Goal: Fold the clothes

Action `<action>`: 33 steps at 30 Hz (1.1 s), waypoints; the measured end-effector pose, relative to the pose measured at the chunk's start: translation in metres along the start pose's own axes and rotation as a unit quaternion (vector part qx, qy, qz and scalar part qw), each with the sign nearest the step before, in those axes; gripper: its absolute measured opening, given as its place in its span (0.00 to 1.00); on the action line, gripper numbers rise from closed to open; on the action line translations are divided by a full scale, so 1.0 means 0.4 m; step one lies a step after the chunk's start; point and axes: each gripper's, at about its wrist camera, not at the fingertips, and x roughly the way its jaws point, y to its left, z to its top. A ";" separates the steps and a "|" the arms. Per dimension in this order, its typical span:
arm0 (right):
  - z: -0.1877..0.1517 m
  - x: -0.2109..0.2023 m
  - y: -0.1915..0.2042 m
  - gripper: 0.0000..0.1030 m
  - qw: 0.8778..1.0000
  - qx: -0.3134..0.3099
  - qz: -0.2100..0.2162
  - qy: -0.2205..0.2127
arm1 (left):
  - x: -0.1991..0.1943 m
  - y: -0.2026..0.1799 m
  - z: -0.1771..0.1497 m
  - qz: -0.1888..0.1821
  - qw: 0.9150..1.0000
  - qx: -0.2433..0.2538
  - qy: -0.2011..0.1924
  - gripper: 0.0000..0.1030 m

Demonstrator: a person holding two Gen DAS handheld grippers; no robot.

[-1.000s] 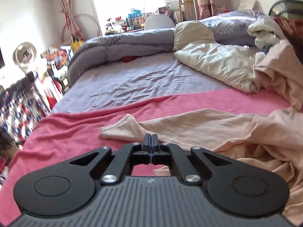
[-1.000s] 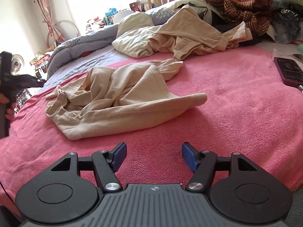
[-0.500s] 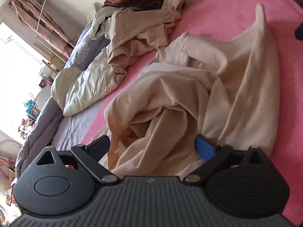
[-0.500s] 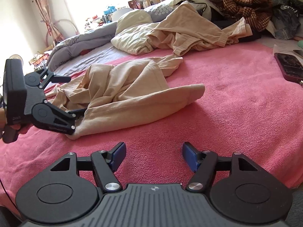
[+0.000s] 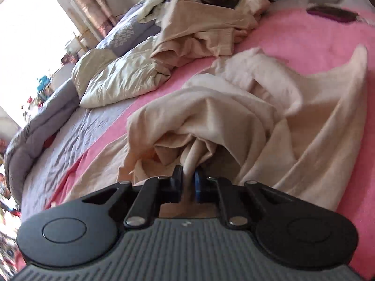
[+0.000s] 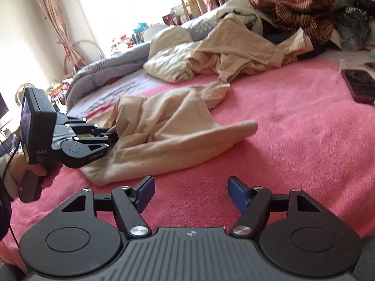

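Beige, crumpled soft-knit garment (image 6: 168, 135): unfolded, heaped on the pink terry bed cover (image 6: 293, 140) ahead of both tongs. Left tongs (image 5: 188, 182) closing, a bunched fold of its near edge already pinched between them; right tongs (image 6: 191, 190) spread wide and empty, short of the cloth. Folding barely begun: no flat spread, no crease made.

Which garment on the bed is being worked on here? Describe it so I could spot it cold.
On the pink blanket, nearest the cameras, lies a crumpled cream garment, apart from the pile toward the headboard. Unlike the tan garment draped on that pile, it lies alone, and the left tongs are closing on a fold at its edge.
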 end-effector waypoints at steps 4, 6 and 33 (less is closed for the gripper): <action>0.022 -0.012 0.014 0.67 0.999 -0.037 -0.015 -0.018 | -0.050 0.149 -0.018 0.060 0.987 -0.147 -0.012 0.05; 0.027 -0.010 0.031 0.68 0.996 -0.082 -0.024 -0.021 | -0.086 0.226 -0.050 0.089 0.975 -0.205 -0.018 0.05; -0.015 0.030 0.364 0.11 0.853 -0.411 0.244 0.210 | -0.679 0.377 -0.617 0.267 0.845 -0.460 0.056 0.21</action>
